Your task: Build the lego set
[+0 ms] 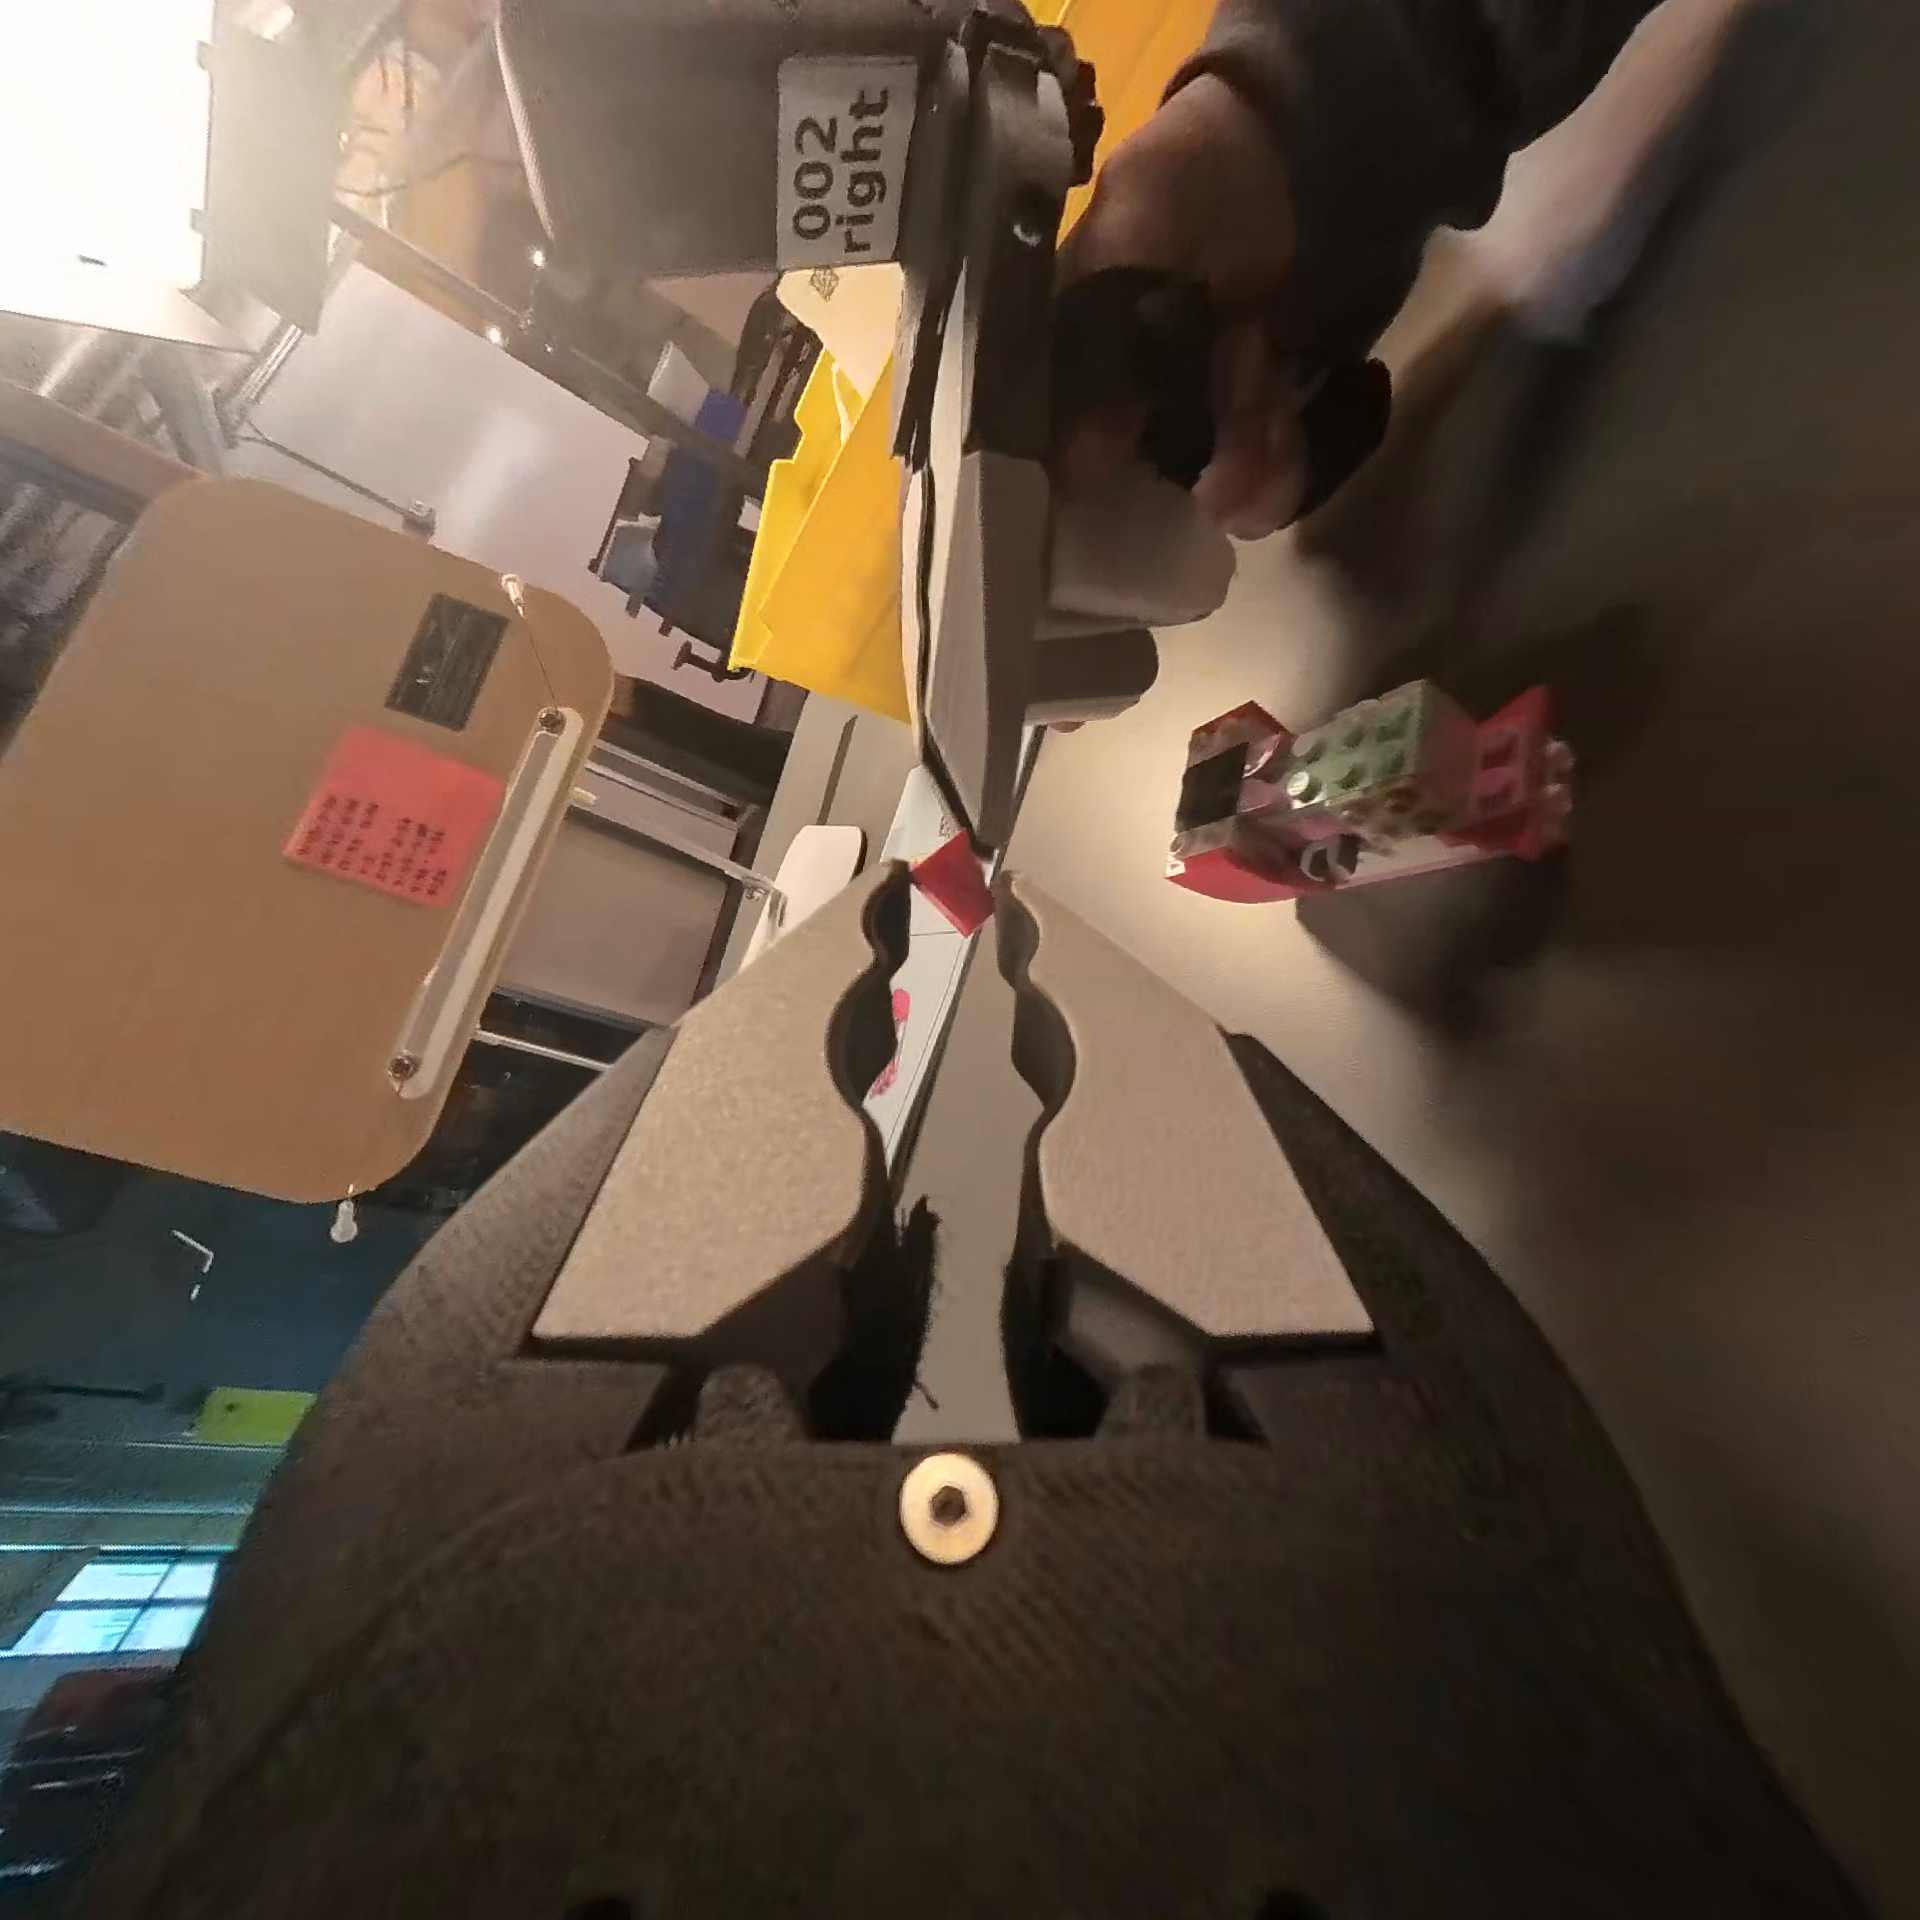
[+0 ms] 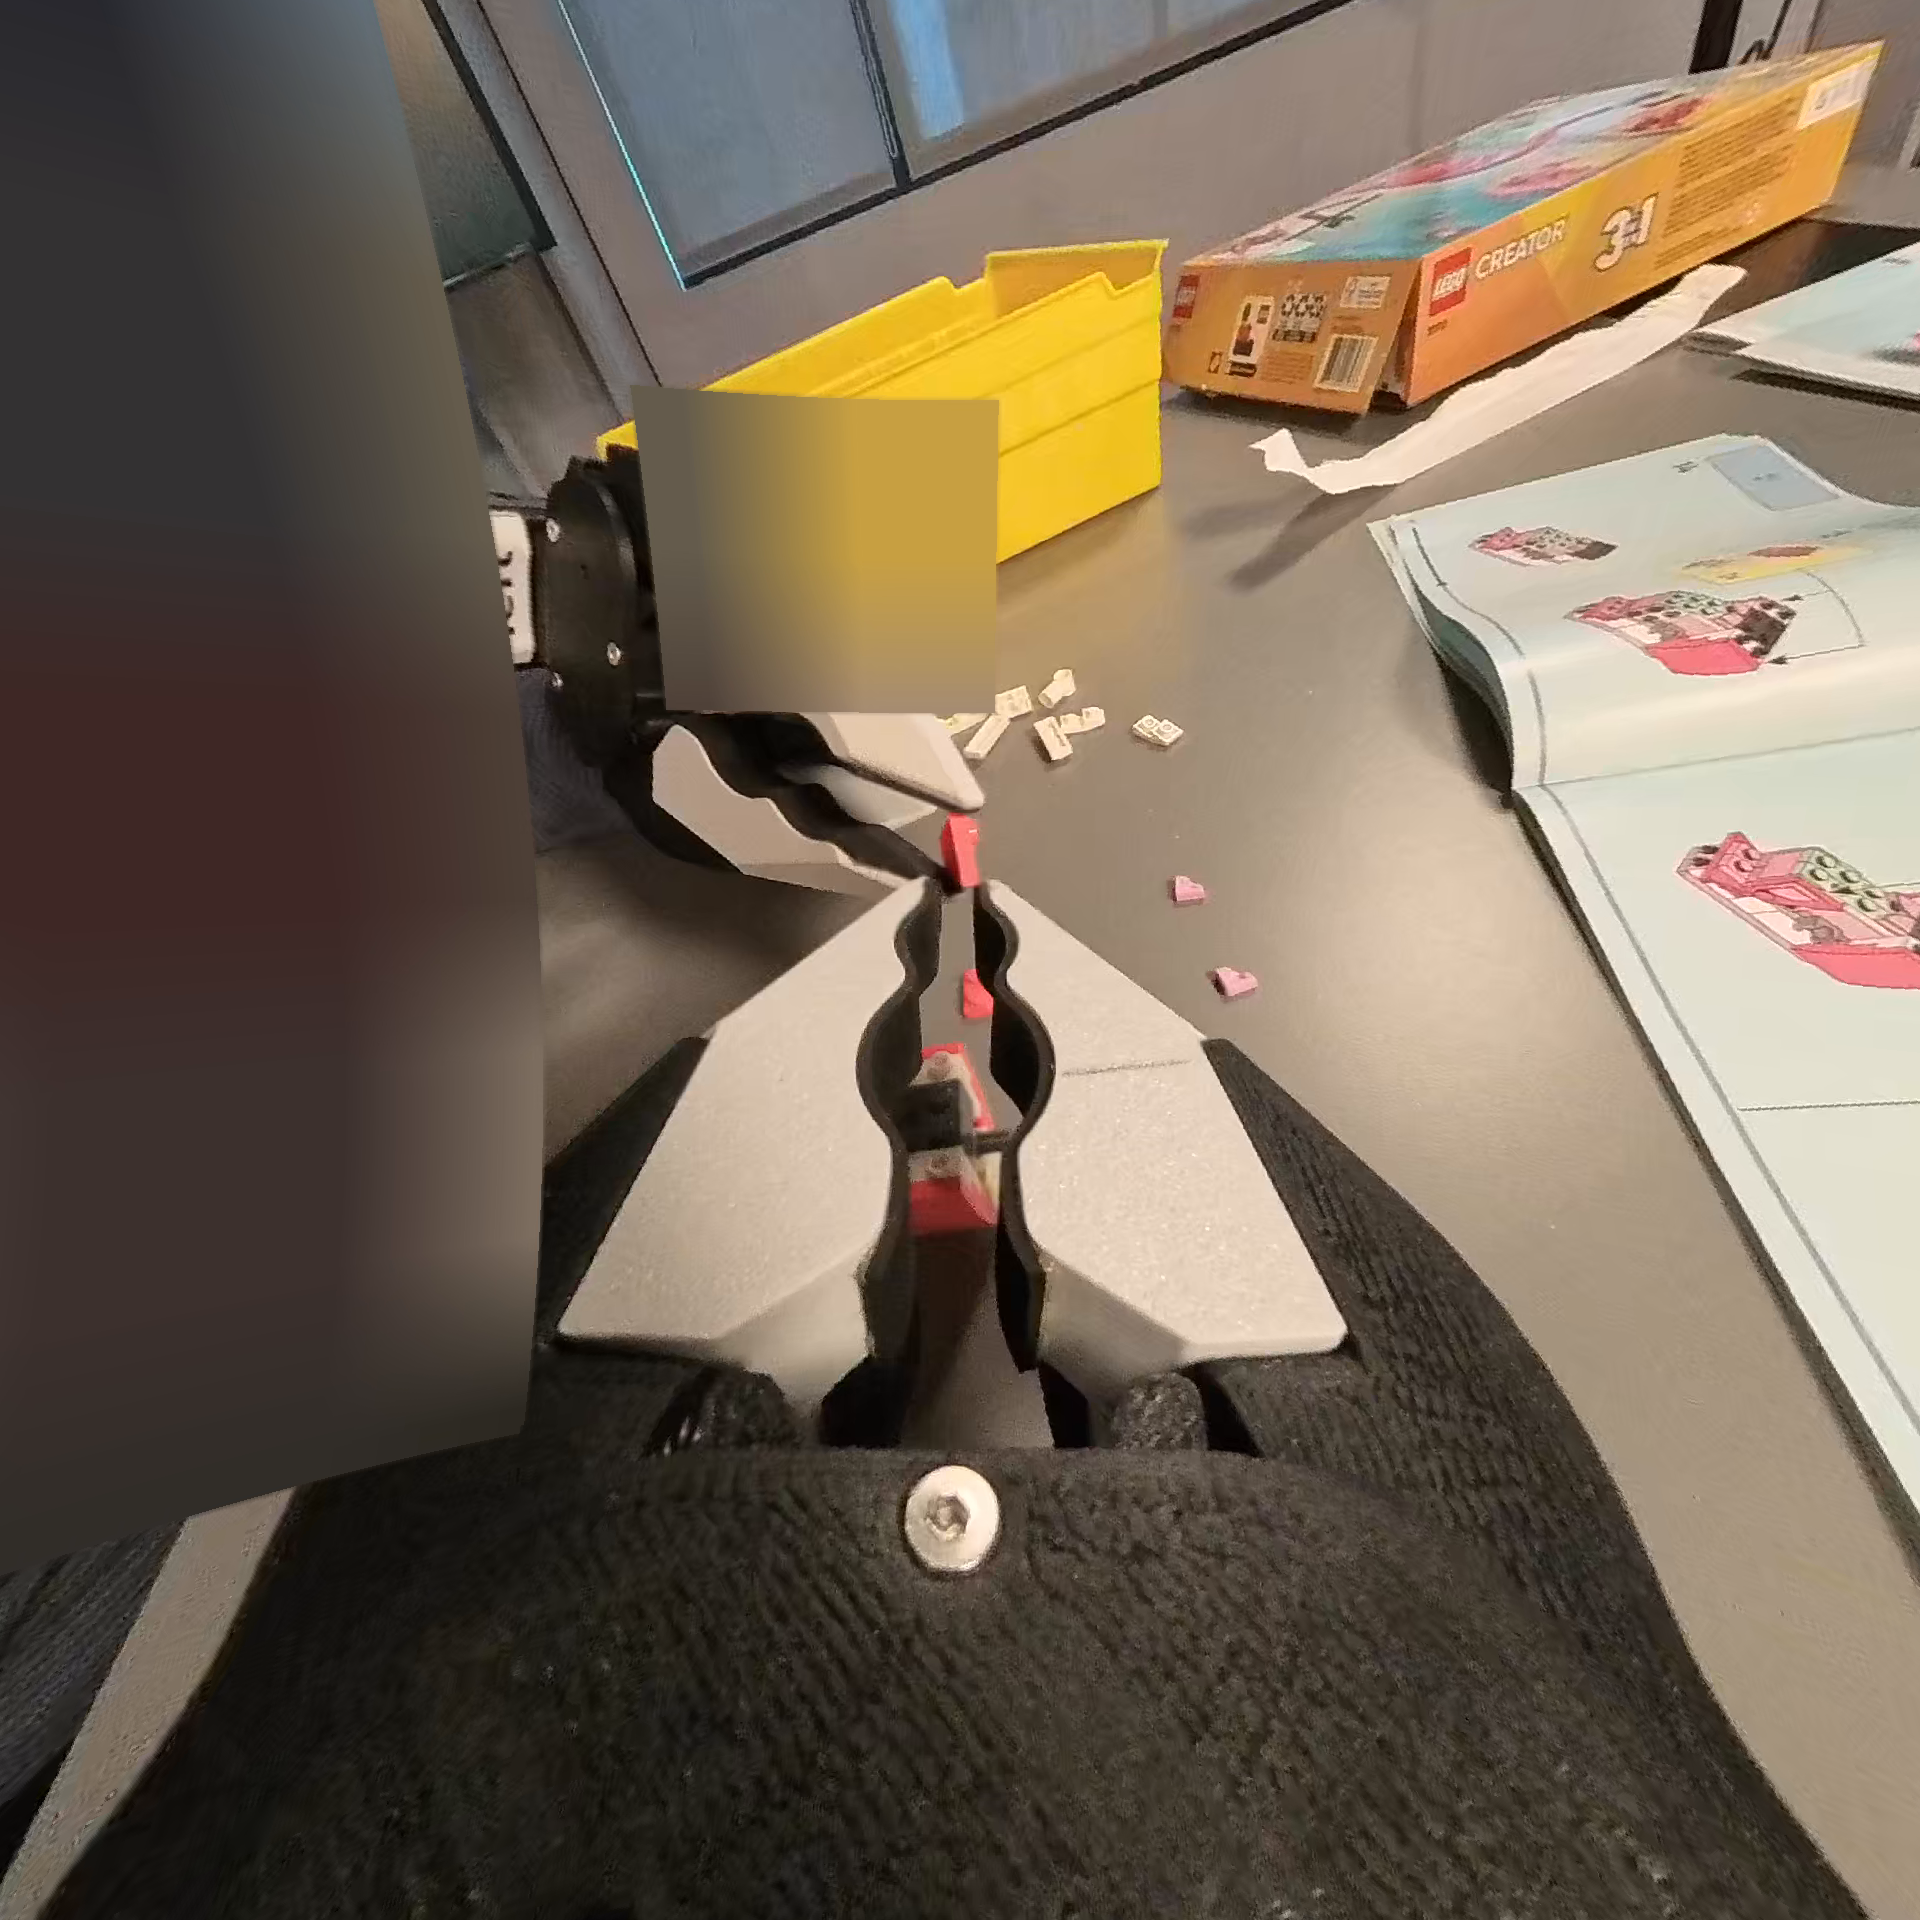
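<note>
Both grippers meet on one small red brick (image 2: 961, 852); the left gripper (image 1: 948, 883) has its fingers clamped on it, the right gripper (image 2: 958, 885) pinches its lower end. Part of the brick is hidden behind the tips. A half-built model (image 1: 1371, 800), blurred, lies beside the left fingers; a large patch hides what lies left of the right fingers.

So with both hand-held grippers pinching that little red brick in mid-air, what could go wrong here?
1. The red brick is gripped only at the fingertips, so it might twist or drop onto the table.
2. If it falls, it could land on the brick model below or near the loose pink pieces.
</note>
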The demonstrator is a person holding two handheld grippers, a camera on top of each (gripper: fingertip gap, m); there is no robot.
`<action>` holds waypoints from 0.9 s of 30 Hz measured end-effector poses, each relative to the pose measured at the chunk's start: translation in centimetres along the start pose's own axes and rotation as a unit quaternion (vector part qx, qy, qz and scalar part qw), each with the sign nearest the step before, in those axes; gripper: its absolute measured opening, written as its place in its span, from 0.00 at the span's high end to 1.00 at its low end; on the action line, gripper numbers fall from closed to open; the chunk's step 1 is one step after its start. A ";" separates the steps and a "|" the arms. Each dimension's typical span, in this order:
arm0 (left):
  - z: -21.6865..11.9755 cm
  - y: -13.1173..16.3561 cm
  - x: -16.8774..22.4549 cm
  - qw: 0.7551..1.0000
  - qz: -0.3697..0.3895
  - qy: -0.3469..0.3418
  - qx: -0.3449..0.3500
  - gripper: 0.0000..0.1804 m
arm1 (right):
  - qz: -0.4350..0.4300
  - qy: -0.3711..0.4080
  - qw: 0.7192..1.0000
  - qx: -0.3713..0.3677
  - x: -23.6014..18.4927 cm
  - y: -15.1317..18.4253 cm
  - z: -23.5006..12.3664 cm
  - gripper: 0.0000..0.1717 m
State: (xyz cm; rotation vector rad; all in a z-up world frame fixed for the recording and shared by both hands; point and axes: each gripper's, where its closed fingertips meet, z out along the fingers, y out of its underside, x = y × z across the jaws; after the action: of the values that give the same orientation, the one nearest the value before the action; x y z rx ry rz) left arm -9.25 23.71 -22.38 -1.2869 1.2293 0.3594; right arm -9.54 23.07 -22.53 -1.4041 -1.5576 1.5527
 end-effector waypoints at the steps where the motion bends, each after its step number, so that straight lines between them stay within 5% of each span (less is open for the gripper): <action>1: 0.0 0.0 0.1 1.000 -0.001 0.004 0.001 0.92 | -0.003 0.007 1.000 0.001 0.2 0.0 0.0 0.96; 8: 0.1 0.2 0.7 1.000 -0.004 0.018 0.001 0.91 | -0.036 0.015 0.999 -0.014 0.2 0.5 0.3 0.99; 10: 0.2 0.1 1.0 0.997 -0.068 0.046 0.005 0.89 | -0.085 0.052 0.995 -0.022 0.8 0.5 0.2 0.99; 12: 0.3 0.7 1.0 0.982 -0.168 0.085 -0.004 0.76 | -0.186 0.131 0.973 -0.031 2.3 0.2 -0.3 0.99; 14: 0.2 1.3 0.4 0.966 -0.239 0.098 0.004 0.73 | -0.335 0.224 0.915 -0.031 3.4 -0.8 -1.3 0.99; 16: 0.0 1.6 -0.4 0.953 -0.288 0.093 0.017 0.73 | -0.481 0.301 0.822 -0.053 3.8 -1.7 -2.1 0.99; 20: 0.0 2.2 -1.2 0.934 -0.345 0.088 0.023 0.73 | -0.626 0.361 0.682 -0.111 3.9 -1.9 -2.2 1.00; 27: 0.3 2.6 -0.2 0.912 -0.391 0.126 0.011 0.73 | -0.677 0.389 0.615 -0.111 3.5 -2.7 -2.6 1.00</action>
State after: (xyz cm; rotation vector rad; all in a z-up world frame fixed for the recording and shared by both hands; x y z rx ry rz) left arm -11.25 24.87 -23.64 -1.7228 0.8184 -0.4117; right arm -9.10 27.75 -20.48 -0.4024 -1.4762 -0.1998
